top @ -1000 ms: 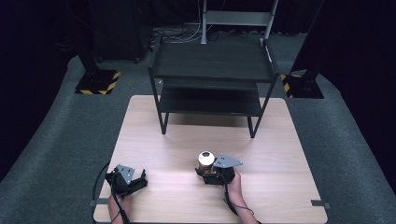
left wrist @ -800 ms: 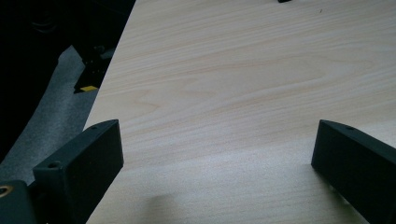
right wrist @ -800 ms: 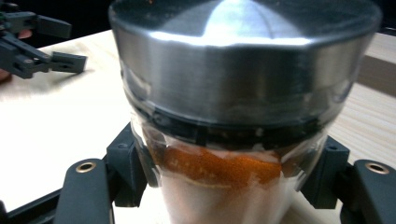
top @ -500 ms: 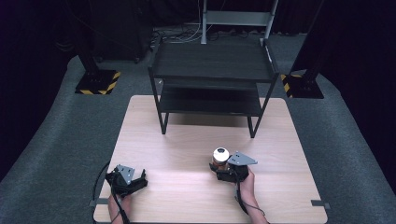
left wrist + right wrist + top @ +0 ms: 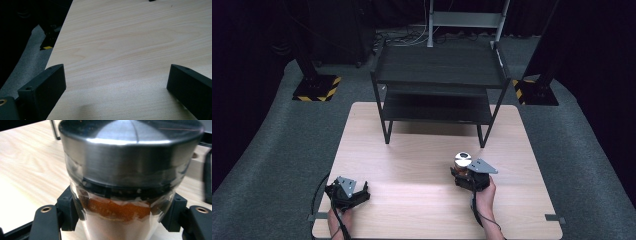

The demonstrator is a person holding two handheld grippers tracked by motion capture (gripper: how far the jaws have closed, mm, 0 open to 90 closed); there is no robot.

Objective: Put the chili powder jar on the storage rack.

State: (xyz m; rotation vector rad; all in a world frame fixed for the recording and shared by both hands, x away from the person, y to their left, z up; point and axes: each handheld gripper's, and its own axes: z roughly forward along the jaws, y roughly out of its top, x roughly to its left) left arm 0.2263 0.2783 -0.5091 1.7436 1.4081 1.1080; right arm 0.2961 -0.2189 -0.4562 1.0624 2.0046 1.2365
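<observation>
A small glass jar (image 5: 462,161) with a shiny metal lid (image 5: 130,150) and orange-red powder (image 5: 117,208) inside is held upright above the table's near right part. My right gripper (image 5: 464,172) is shut on the jar (image 5: 120,220), one black jaw pressed to each side of the glass below the lid. At the near left of the wooden table (image 5: 422,150), my left gripper (image 5: 354,192) rests low, open, its jaws wide apart over bare wood with nothing between them (image 5: 115,82).
A black two-level shelf rack (image 5: 439,85) stands at the far end of the table, its legs (image 5: 482,135) just beyond the jar. Grey carpet surrounds the table, with hazard-striped stand bases (image 5: 314,90) at the back left and right (image 5: 537,92).
My right gripper has carried the jar to the right and slightly upward, toward the rack's right leg. The left gripper has stayed where it was.
</observation>
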